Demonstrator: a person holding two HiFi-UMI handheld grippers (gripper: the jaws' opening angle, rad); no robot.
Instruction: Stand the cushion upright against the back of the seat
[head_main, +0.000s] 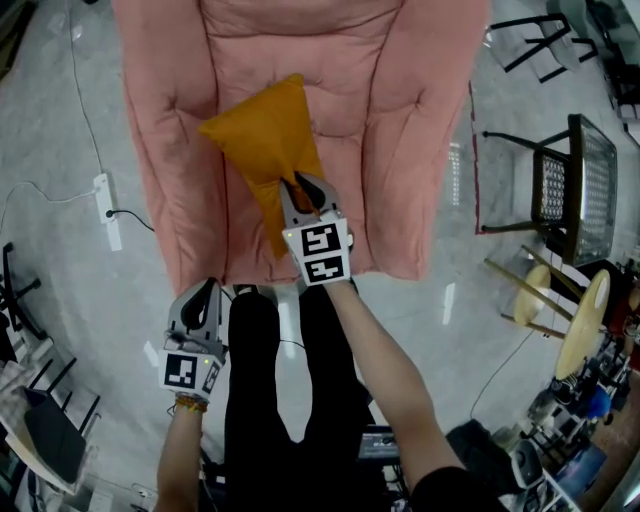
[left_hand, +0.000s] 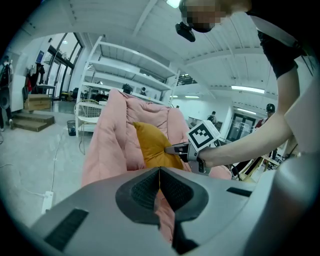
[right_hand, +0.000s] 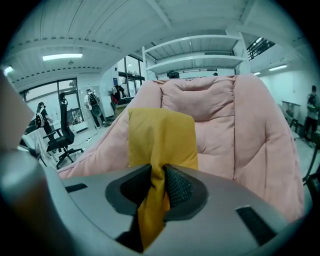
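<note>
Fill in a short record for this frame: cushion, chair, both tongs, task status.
cushion: orange, raised over the seat, roughly upright
armchair: pink, padded
right tongs: shut on the cushion's near edge, fabric bunched between the pads
left tongs: shut, empty, held back off the armchair's front edge
status: cushion in front of the seat back; cannot tell if it touches

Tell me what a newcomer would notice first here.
The mustard-yellow cushion stands out, in the pink padded armchair at the top of the head view. The right hand-held gripper pinches its near corner, with fabric bunched between the jaws. The left hand-held gripper hangs shut by the chair's front edge.
</note>
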